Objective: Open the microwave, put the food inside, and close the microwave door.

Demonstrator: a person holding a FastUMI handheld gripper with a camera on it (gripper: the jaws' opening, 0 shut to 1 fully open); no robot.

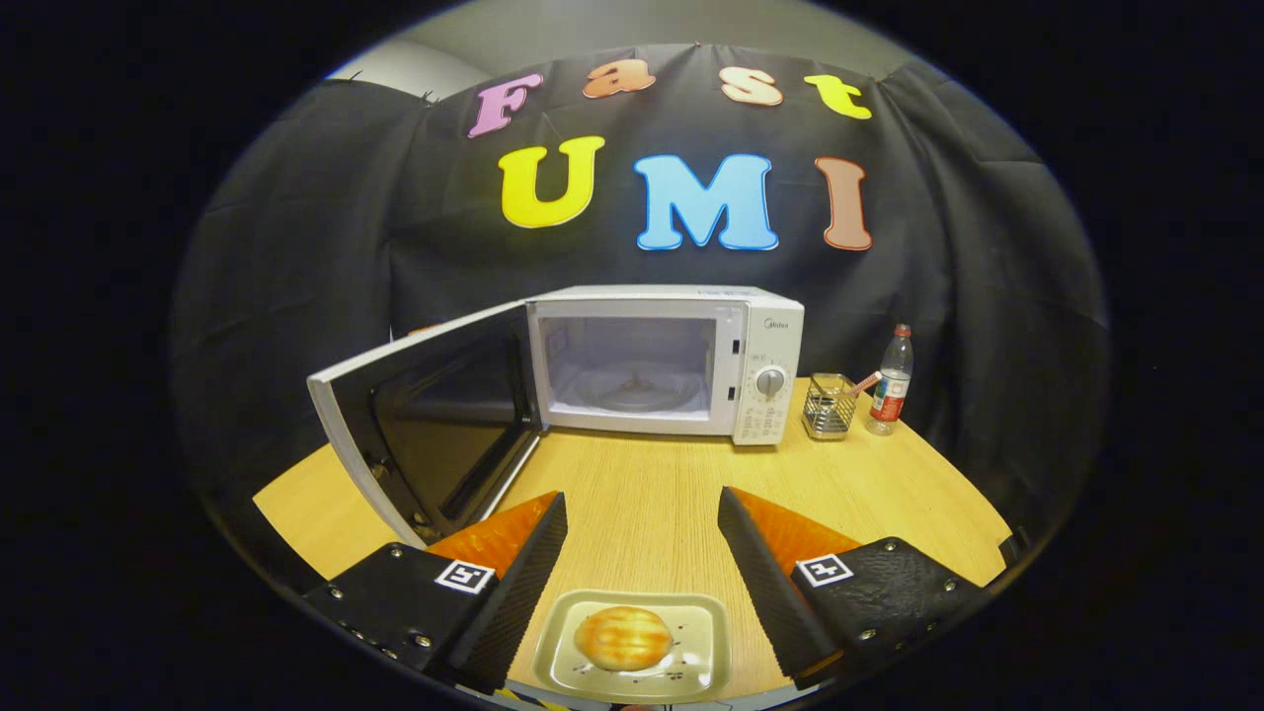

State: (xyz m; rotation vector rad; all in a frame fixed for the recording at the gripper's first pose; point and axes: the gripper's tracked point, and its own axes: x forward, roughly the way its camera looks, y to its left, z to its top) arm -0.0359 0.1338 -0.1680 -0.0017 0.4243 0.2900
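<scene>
Gripper view: the gripper [642, 533] hangs with fingers spread wide, holding nothing. The bread roll [623, 637] on its small tray [706, 642] lies between them at 6 o'clock. The microwave [667, 360] stands open at 12; its door [425, 425], swung to 10, could catch a finger, or a lopsided pinch could tip the tray.

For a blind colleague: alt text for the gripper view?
Open gripper hangs over a bun on a plate, fingers apart, touching neither. Beyond, on the wooden table, a microwave stands with its door open.
</scene>
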